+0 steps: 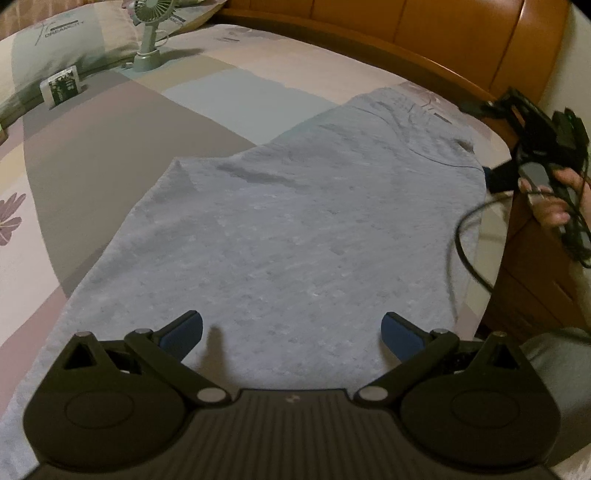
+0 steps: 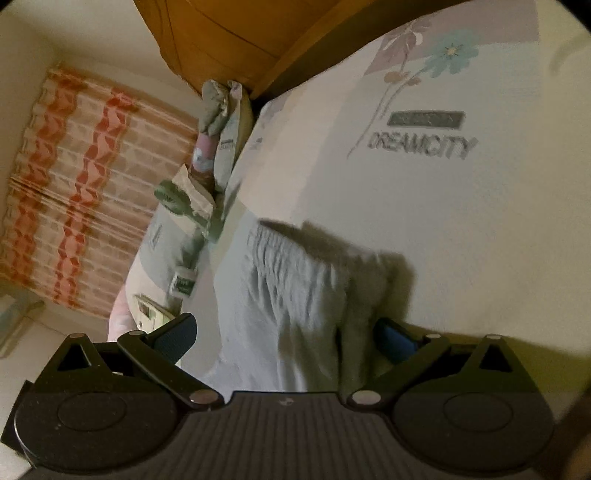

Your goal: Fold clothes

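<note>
Shirt (image 1: 303,229), grey and soft, lies spread across the patterned bed (image 1: 110,155), mostly flat with one sleeve or corner sticking out at the far left and shallow wrinkles near the far end. Its right edge sits close to the side of the bed, by the wooden frame (image 1: 461,44); if it is pulled that way, cloth could slide off. The fabric looks thin and limp, so a pinch may catch only the top layer and the fold would come out skewed.

The left tongs (image 1: 291,330) hover low over the near part of the shirt, spread wide and holding nothing. The right tongs (image 2: 286,338), in a hand (image 1: 554,199) at the shirt's right edge, also stand wide, with bunched cloth rising between the fingers but not clamped; closing on that bunch would gather a lump, not a clean edge. A loose black cable (image 1: 465,243) hangs over the shirt and could snag or drag it. A small fan (image 1: 149,33) stands well away.
</note>
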### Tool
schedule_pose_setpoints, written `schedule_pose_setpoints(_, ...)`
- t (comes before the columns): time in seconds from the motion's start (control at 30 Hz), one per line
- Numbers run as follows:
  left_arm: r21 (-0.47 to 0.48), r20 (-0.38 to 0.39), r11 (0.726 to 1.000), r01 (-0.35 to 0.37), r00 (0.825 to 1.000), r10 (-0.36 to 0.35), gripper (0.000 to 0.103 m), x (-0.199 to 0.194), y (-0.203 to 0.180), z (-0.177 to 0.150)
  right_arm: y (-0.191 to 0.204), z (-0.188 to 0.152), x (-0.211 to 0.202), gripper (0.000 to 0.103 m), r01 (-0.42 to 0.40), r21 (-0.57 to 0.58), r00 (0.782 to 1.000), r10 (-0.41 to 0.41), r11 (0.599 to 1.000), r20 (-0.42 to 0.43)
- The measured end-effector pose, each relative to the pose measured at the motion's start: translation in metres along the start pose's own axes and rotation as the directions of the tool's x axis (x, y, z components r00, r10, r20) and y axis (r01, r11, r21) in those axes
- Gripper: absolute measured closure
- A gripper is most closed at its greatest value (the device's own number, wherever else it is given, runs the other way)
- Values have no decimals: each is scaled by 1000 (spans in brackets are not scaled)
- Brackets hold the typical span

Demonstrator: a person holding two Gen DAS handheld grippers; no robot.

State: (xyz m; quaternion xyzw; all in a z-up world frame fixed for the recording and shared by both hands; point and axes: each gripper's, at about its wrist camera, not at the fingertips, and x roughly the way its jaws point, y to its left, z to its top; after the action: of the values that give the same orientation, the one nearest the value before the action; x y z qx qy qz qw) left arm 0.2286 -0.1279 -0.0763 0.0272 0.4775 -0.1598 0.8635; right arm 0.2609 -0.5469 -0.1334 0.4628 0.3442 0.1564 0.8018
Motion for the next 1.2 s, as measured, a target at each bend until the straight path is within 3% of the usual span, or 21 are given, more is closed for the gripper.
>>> schedule_pose_setpoints(0.13, 9, 5, 1000, 3, 1000, -3, 1, -1, -2, 1, 7, 0, 4, 0, 25, -1, 1000, -25, 1000, -19)
schedule_pose_setpoints(0.27, 1, 0, 1000, 1, 1000, -1, 1, 0, 0, 1, 12, -21, 7, 0, -12, 0, 995, 12, 1000, -98)
schedule_pose_setpoints(0.67, 1, 5, 1000, 9, 1000, -9, 1, 0, 0, 1, 26, -16, 30, 0, 24, -57, 999, -27, 998, -45)
schedule_pose_setpoints(0.97, -11, -2, 1000, -6, 1000, 6, 1, 4, 1, 1, 21, -12, 31, 0, -73, -203, 997, 70, 977, -23)
schedule_pose_setpoints(1.2, -44, 7, 999, -27, 1000, 27, 1, -4, 5, -3, 31, -26, 32, 2, -31, -346, 999, 34, 938, 2)
